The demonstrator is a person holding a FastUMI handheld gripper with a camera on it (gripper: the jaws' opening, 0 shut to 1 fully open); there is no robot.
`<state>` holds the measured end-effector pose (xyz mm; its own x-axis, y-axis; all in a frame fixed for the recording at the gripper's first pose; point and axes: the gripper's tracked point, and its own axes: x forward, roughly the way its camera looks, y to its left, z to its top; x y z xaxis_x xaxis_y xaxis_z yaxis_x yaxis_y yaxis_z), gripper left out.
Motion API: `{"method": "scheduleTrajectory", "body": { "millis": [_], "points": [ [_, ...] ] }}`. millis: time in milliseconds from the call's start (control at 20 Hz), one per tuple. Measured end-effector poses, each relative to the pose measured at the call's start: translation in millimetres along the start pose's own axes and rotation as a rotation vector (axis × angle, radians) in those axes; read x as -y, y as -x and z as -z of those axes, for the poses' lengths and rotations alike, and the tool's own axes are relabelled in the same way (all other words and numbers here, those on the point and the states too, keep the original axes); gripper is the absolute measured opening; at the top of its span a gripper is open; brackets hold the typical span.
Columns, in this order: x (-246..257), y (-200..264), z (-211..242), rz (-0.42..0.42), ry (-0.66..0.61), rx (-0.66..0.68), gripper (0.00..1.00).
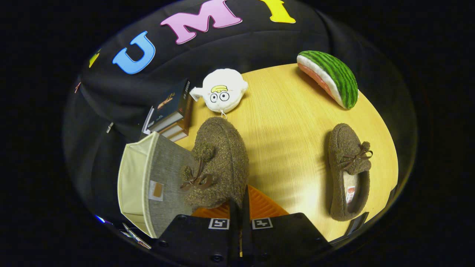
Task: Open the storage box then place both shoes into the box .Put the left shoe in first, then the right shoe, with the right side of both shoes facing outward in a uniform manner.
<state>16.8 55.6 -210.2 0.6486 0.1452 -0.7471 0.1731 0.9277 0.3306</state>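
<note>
— Shoe [219, 163] number one hangs from my gripper [239, 207]; my fingers are pinched tight on its heel rim, toe pointing away from me.
— Where's the storage box [148, 185]?
— Touching that shoe's left flank, lying tipped on the table [289, 111]. The other shoe [349, 172] rests well to the right of the box.
— So which step?
— First shoe going in, I judge. Next I must swing it over to the box's opening.
</note>
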Motion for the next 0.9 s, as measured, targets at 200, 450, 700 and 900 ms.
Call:
{"method": "scheduleTrajectory", "body": {
  "millis": [200, 450, 700, 900],
  "points": [
    [-45.4, 35.4, -15.3, -0.058, -0.073, 0.084, 0.07],
    [-103.4, 69.7, -30.9, -0.152, -0.119, 0.151, 0.07],
    [-158.6, 77.4, -28.2, -0.236, -0.186, 0.137, 0.07],
    [-195.5, 58.5, -14.3, -0.257, -0.205, 0.074, 0.07]
  ]
}}
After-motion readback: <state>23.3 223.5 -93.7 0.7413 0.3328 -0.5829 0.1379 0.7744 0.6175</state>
